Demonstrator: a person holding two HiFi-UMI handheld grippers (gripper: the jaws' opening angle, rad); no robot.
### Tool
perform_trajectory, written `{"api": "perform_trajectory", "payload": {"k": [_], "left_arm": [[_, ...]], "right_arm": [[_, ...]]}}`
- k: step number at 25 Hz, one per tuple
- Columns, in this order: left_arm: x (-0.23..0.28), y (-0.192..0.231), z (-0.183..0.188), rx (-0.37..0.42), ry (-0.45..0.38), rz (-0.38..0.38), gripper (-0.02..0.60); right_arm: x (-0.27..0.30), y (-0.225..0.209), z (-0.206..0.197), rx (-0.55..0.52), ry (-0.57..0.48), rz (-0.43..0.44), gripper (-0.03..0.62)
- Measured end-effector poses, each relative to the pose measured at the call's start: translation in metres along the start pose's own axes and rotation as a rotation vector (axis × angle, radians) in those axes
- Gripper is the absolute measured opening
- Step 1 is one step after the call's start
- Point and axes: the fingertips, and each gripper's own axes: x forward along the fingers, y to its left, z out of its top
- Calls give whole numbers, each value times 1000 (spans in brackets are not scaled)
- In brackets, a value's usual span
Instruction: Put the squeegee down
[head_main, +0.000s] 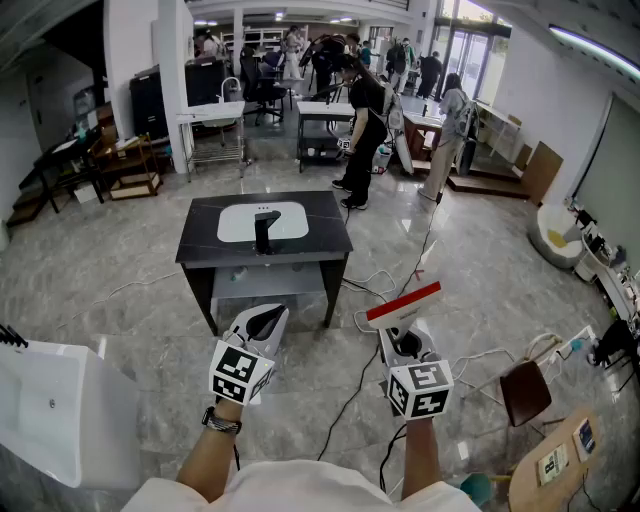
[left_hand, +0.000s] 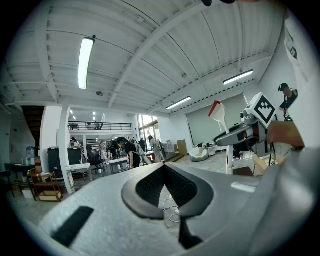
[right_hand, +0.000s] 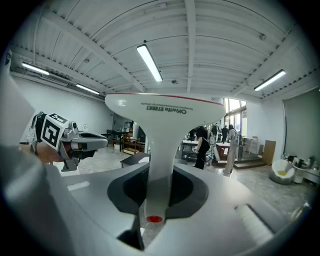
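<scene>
1. Containers
- The dark rectangular worktop (head_main: 200, 250) stands ahead of me on the grey marble floor (head_main: 120, 310). A white oblong sink basin (head_main: 238, 222) is set into its top. A black faucet (head_main: 264, 232) rises at the near middle of that basin.
- A second, white rectangular basin (head_main: 60, 400) stands at my lower left, well apart from the worktop. Its inner wall is plain white with one small dark spot.
- A round white tub (head_main: 553, 238) sits on the floor at far right. It contains something yellowish, too small to identify.

2. Right tool
- My right tool (head_main: 404, 335) is closed on the white plastic squeegee with a red blade strip (head_main: 403, 304).
- In the right gripper view the narrow white handle of the squeegee (right_hand: 162, 135) passes straight down between the two jaws of the right tool (right_hand: 159, 186), and both jaws press against it.
- The wide head flares above the jaws with the red edge along its top. A small red dot shows at the handle's lower end.
- In the head view the blade strip is tilted, its right end higher.
- The squeegee is in the air, in front of the worktop's near right corner and apart from it. It touches nothing but my tool.

3. Left tool
- My left tool (head_main: 264, 322) hangs beside the right one, in front of the worktop.
- In the left gripper view the tips of the left tool (left_hand: 164, 167) meet, with nothing between them. Only the floor and a white cable (left_hand: 170, 212) show through the gap behind the tips.
</scene>
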Motion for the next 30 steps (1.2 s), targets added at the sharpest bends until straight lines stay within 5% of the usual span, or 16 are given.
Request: {"api": "perform_trajectory", "payload": {"k": [18,23,30], "left_arm": [[29,-32,-7,-35,4,48,0],[58,-9,-25,-52,17,51,0],[121,77,-42,-65,3,94,0]], "right_arm": [[-2,-47,-14,69,-28,76,67],[37,-66,-29,113,8,68,67],[135,-88,-15,98,2,71,67]]}}
